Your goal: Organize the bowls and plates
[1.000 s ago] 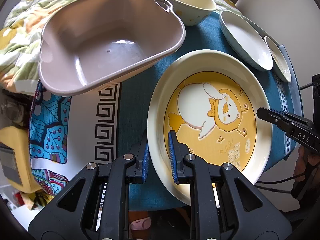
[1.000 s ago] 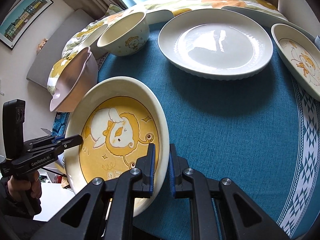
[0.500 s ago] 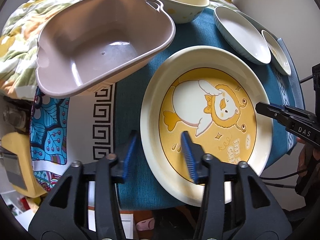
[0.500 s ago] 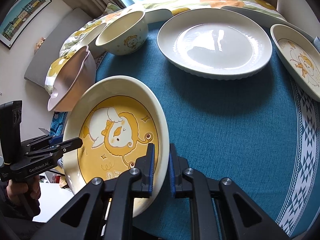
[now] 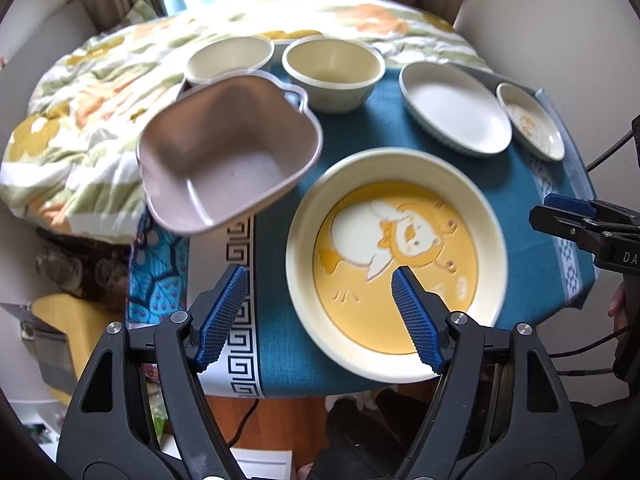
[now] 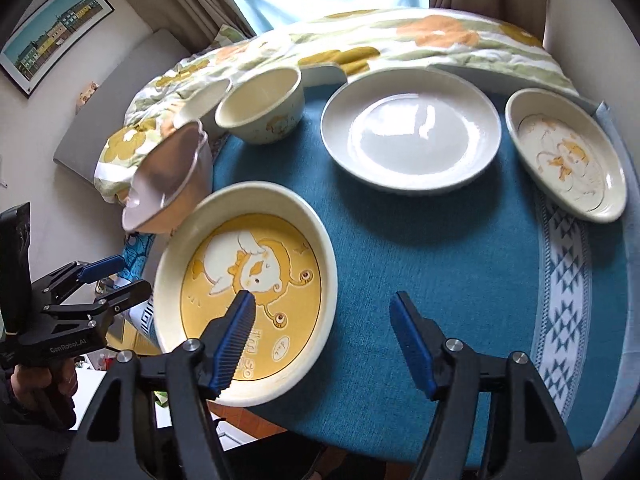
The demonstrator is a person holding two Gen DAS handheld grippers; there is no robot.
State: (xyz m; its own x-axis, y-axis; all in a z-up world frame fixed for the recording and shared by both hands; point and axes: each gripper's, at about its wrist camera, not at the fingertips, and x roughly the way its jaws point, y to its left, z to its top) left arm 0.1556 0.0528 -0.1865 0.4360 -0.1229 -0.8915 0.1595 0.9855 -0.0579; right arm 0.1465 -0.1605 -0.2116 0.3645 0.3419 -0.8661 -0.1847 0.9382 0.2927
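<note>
Yellow and cream, the cartoon plate [image 5: 396,264] is lying flat on the teal cloth [image 6: 420,264] at the near edge of the bench [image 6: 460,412], held by neither gripper. The left gripper [image 5: 320,316] is hanging above it with its jaws opening: one blue pad is sitting over the plate's yellow middle, the other over the patterned border of the cloth, and neither is pressing on the rim. The right gripper [image 6: 324,340] is also opening, one pad over the plate's near side and the other over bare cloth, nothing clamped between them.

A mauve tub [image 5: 228,152] with small handles is sitting tilted just beyond the plate's left side, its rim leaning on the floral quilt [image 5: 80,120]. Behind it two cream bowls [image 5: 332,72] are standing side by side, upright. To their right a plain white plate [image 6: 412,132] is resting on the cloth, and beside that, near the far right edge, a smaller plate [image 6: 564,156] with a faded orange drawing. A person's hand [image 6: 40,384] is gripping the left gripper's handle.
</note>
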